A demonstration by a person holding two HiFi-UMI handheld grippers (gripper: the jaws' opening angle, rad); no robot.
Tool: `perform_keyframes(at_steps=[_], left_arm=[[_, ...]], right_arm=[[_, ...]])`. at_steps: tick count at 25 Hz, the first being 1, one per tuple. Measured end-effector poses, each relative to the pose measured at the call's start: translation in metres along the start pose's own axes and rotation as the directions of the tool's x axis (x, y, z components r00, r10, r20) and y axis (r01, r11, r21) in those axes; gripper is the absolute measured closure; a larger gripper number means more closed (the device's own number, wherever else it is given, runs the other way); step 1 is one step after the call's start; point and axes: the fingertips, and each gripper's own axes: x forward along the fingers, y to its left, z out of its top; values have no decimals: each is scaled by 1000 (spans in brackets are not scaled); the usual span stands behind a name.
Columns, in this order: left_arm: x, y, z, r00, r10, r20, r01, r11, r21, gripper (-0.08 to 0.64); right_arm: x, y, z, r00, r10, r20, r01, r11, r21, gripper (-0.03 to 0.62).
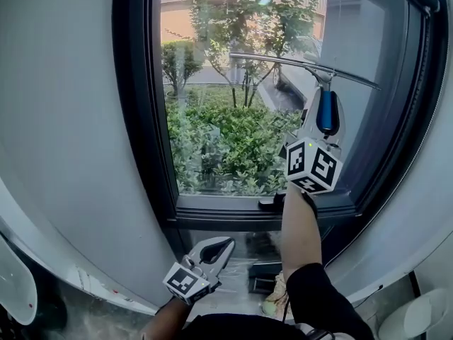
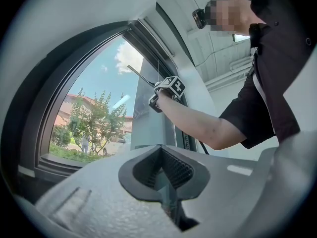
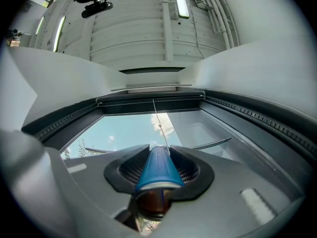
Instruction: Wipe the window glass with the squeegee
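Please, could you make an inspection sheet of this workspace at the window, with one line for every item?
Surface: window glass in a dark frame; whether it is clean cannot be judged.
Job's things: squeegee, its blade tilted, apparently against the upper glass.
Clutter: small dark thing on the sill, unidentified.
Grippers: right claw shut on the squeegee; left claw shut, empty, held low.
Cables: thin cord hanging from the frame's top.
Surroundings: grey wall at left; shrubs outside.
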Motion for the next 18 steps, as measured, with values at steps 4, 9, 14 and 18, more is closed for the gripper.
perform_keyframes(at_steps=[4, 9, 14, 18], left_arm=[[1, -4, 1, 1000, -6, 1, 6, 1000, -2, 560], [1, -10, -1, 1000, -17, -9, 17, 1000, -19, 561], [3, -8, -8, 1000, -23, -1, 23, 1000, -10, 561], [3, -10, -6, 1000, -26, -12, 26, 1000, -4, 561]], right_arm=[[-6, 0, -3, 1000, 0, -16, 0, 1000, -2, 465], [-12, -3, -5, 1000, 2, -27, -2, 1000, -21, 463], [-20, -4, -11, 999, -4, -37, 4, 1000, -16, 463], [-24, -6, -14, 999, 2, -47, -3, 1000, -13, 463]])
